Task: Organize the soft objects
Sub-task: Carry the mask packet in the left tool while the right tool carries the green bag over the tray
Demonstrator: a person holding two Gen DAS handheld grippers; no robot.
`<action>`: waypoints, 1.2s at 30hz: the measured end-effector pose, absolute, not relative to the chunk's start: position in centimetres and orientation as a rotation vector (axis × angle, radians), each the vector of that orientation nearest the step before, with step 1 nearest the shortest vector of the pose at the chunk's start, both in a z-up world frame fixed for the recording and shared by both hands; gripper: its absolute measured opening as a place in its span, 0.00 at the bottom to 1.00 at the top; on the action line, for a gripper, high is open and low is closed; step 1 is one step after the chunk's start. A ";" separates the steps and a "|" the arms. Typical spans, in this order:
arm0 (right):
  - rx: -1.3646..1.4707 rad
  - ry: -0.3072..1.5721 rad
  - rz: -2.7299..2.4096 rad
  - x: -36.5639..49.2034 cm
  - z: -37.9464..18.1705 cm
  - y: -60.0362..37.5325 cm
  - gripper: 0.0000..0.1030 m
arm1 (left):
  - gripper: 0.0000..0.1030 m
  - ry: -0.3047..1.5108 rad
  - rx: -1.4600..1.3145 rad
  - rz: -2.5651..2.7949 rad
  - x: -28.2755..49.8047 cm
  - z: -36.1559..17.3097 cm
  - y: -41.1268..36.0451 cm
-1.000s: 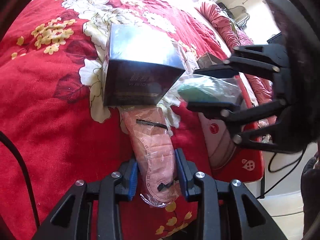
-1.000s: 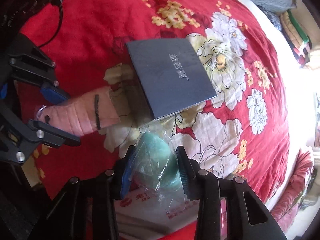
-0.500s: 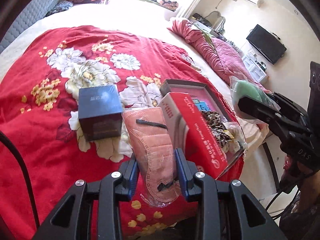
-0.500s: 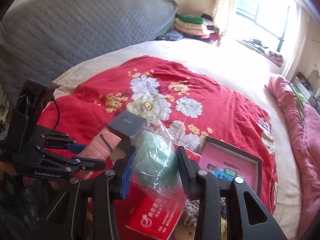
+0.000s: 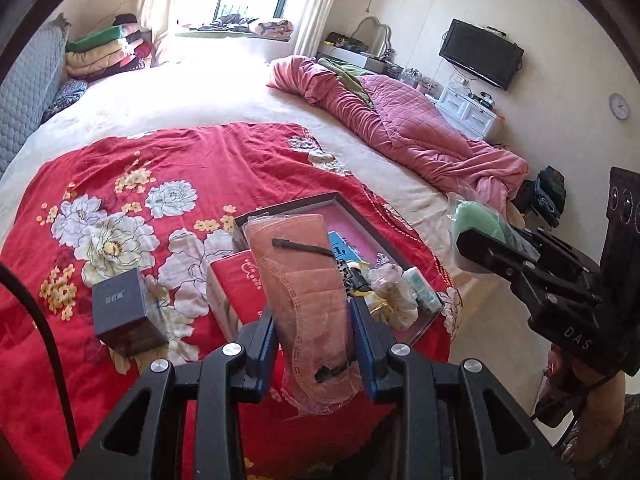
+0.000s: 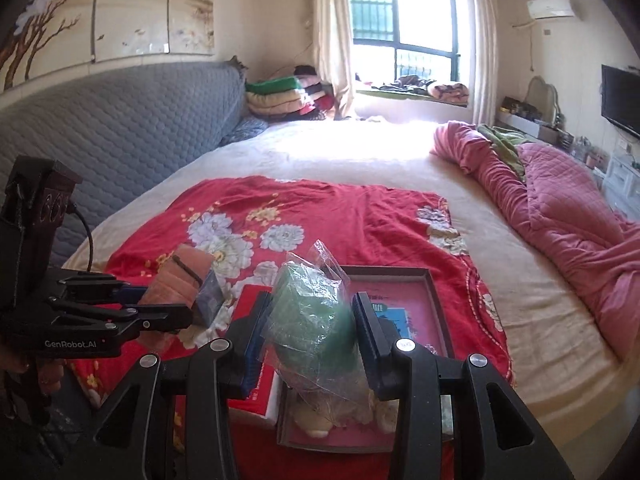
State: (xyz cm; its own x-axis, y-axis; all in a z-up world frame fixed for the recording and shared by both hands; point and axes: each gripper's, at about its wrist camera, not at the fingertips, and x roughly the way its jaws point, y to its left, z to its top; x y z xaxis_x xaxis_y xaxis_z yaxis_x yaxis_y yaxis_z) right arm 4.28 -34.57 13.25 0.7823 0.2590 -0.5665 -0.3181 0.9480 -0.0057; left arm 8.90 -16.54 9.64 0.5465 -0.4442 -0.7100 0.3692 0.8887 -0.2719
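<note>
My left gripper (image 5: 314,340) is shut on a pink folded cloth in a clear bag (image 5: 304,288), held up above the red floral blanket (image 5: 120,184). My right gripper (image 6: 310,328) is shut on a green soft object in a crinkled clear bag (image 6: 312,316). In the left wrist view the right gripper (image 5: 520,256) appears at the right with the green bag (image 5: 476,220). In the right wrist view the left gripper (image 6: 160,312) appears at the left with the pink cloth (image 6: 176,280). Below both lies an open pink-lined tray (image 5: 352,216) (image 6: 424,304) holding several small items.
A red box (image 5: 236,280) lies beside the tray, and a dark cube box (image 5: 124,308) stands left of it. A rumpled pink quilt (image 5: 408,132) lies along the bed's right side. A grey headboard (image 6: 120,128), folded blankets (image 6: 288,96) and a wall TV (image 5: 480,54) surround the bed.
Both grippers have risen from the blanket with their bagged items still held. The views have swung up from the blanket to show the whole bed and room, and the tray has come into sight.
</note>
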 end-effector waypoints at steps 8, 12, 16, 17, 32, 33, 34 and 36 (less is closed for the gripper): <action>-0.020 0.541 0.261 2.3 14.2 -38.2 0.41 | 0.33 0.855 -0.041 -0.495 9.1 10.6 -20.5; 0.009 0.544 0.256 1.8 13.6 -39.3 0.41 | 0.33 0.860 -0.016 -0.498 9.1 10.2 -21.8; 0.026 0.557 0.250 1.7 12.6 -39.9 0.41 | 0.33 0.871 0.005 -0.502 9.2 9.5 -22.8; 0.032 0.565 0.254 1.7 12.3 -40.1 0.41 | 0.33 0.875 0.009 -0.501 9.3 9.4 -23.0; 0.059 0.710 0.280 2.8 5.5 -40.6 0.41 | 0.33 0.971 0.029 -0.488 12.5 4.4 -25.0; 0.047 0.716 0.280 3.0 5.2 -40.4 0.41 | 0.33 0.976 0.034 -0.487 12.6 4.1 -25.2; 0.034 0.725 0.279 3.1 4.8 -40.1 0.41 | 0.33 0.982 0.035 -0.490 12.6 3.9 -25.3; 0.026 0.743 0.284 3.3 4.1 -39.7 0.41 | 0.33 0.987 0.041 -0.494 12.8 3.5 -25.7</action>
